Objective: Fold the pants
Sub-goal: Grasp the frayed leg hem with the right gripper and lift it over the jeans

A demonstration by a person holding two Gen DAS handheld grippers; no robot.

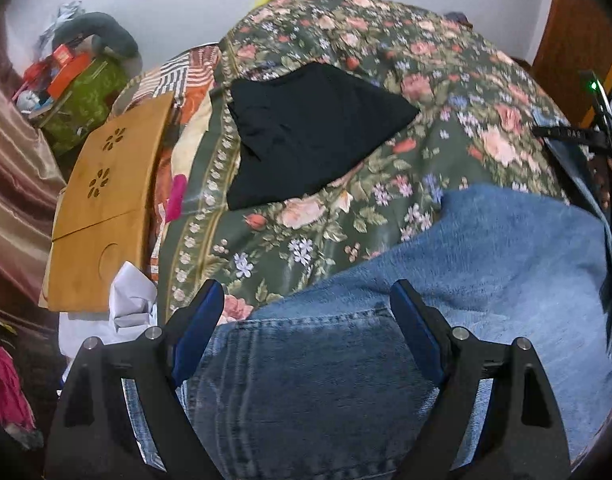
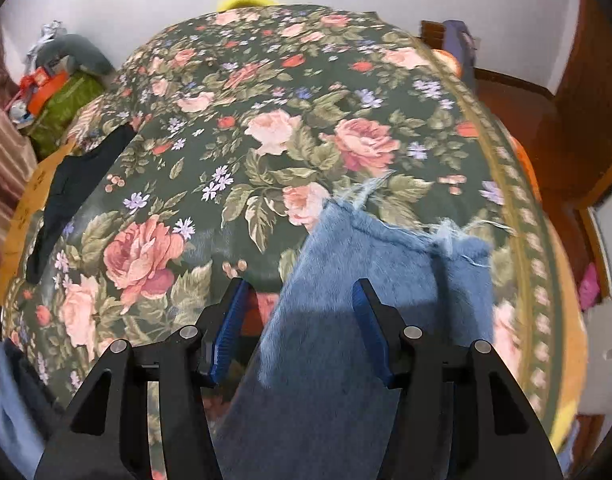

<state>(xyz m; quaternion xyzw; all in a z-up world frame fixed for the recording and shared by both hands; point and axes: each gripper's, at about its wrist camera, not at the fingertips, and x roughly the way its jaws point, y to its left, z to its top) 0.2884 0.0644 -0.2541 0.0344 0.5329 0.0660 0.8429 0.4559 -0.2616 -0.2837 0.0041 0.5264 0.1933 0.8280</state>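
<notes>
Blue jeans (image 1: 485, 260) lie on a floral bedspread (image 1: 385, 60). My left gripper (image 1: 306, 292) hangs open over the back pocket (image 1: 306, 344), its blue pads wide apart and clear of the denim. In the right wrist view a jeans leg (image 2: 405, 256) ends in a frayed hem (image 2: 385, 220). My right gripper (image 2: 298, 284) stands over this leg with its jaws partly apart. The cloth's left edge runs between the fingers, and the left pad (image 2: 230, 320) does not touch it. No pad presses on the denim.
A folded black garment (image 1: 306, 132) lies further back on the bedspread (image 2: 246, 100), at the left edge in the right wrist view (image 2: 66, 188). A wooden lap tray (image 1: 106, 200) and white cloth (image 1: 130, 300) sit left of the bed. A cluttered green box (image 1: 82, 92) stands by the wall.
</notes>
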